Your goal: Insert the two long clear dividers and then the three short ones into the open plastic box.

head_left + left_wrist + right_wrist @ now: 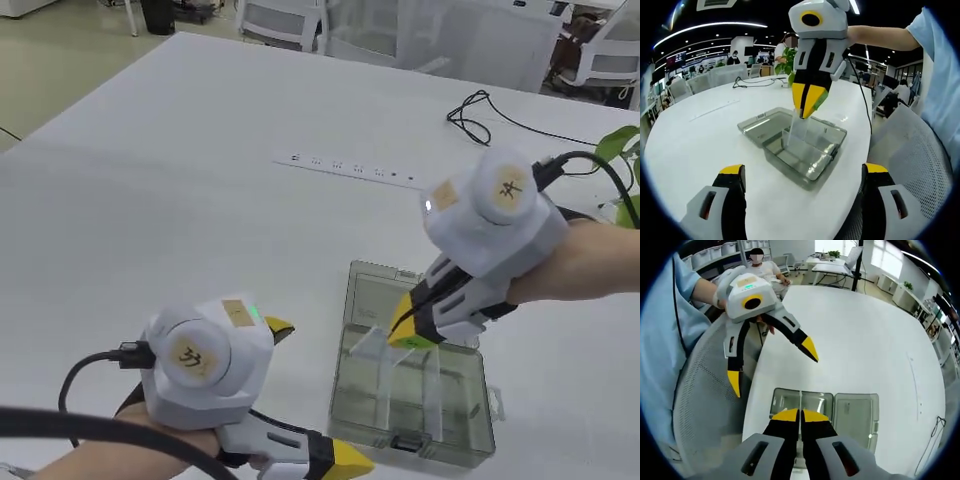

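Scene: At a broad white counter (200,180), we find a person working two hand-held grippers over an open, grey-tinted clear plastic box (786,164). The box sits close to the counter's near edge, and its hinged lid (375,285) lies flat behind it.
Right hand: The right gripper (405,330) has its yellow-tipped fingers (787,416) pinched together on the top edge of a thin clear plastic divider (799,134). The divider hangs upright over the box's tray. We cannot tell whether its lower edge has met a slot.
Left hand: The left gripper (773,369) hovers beside the box toward the counter's near edge, its fingers (731,175) spread wide and holding nothing.
Inside the box: Upright clear partitions (385,395) appear to stand in the tray, though we cannot count them with confidence.
How it will handle: We judge the divider to be very light, stiff and slick. It looks thin enough to flex or crack if forced at an angle, and prone to pivoting in a narrow pinch.
Where to hold: We would grip the top edge at about mid-length, so the sheet hangs plumb and both ends stay free to enter the wall grooves.
Risk: A tilted entry could jam one end, and the light box may skid on the smooth counter unless the free gripper steadies it.
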### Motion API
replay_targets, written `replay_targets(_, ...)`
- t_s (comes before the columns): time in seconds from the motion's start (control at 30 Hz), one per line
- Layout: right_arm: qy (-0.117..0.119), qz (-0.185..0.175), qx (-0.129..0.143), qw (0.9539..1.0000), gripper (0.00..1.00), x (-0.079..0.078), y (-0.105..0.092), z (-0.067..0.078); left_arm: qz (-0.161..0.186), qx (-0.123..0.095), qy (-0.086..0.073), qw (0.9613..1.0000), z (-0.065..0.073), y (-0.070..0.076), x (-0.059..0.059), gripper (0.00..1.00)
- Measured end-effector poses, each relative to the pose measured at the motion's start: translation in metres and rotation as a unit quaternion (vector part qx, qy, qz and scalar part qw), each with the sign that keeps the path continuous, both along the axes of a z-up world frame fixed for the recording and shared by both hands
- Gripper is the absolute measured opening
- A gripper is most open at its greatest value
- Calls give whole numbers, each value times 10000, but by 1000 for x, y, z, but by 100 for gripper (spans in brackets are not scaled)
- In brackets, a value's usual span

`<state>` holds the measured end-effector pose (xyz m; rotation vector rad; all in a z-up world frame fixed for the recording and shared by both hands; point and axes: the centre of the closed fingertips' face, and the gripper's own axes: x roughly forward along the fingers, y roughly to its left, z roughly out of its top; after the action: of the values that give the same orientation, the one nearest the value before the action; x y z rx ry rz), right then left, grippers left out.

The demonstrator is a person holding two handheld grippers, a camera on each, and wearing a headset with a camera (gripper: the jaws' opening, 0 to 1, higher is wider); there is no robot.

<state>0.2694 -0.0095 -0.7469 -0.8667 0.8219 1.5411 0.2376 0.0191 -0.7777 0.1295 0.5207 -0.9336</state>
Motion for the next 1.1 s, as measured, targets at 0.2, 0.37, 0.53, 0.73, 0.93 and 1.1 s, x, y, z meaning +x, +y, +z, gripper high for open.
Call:
replay_targets(0.2, 20, 47, -64, 10000, 2, -1, 0, -5, 9, 11, 12, 10000, -1, 1, -1, 98)
replay_targets(0.37, 54, 43, -82, 9999, 2, -2, 0, -8, 30, -1, 36, 10000, -2, 3, -1, 97)
replay_targets(0.53, 29, 70, -141, 9999, 3, -1, -1, -13, 23, -8, 45, 10000, -2, 3, -1, 96)
replay_targets(0.73, 46, 37, -143, 9999, 2, -2, 3, -16, 34, -4, 61, 10000, -3, 4, -1, 96)
replay_targets(0.93, 2, 23, -201, 9998, 2, -3, 9, -21, 35, -7, 46, 10000, -3, 3, -1, 96)
replay_targets(1.1, -103, -10, -263, 9996, 2, -2, 13, -26, 21, -10, 70, 10000, -4, 2, -2, 95)
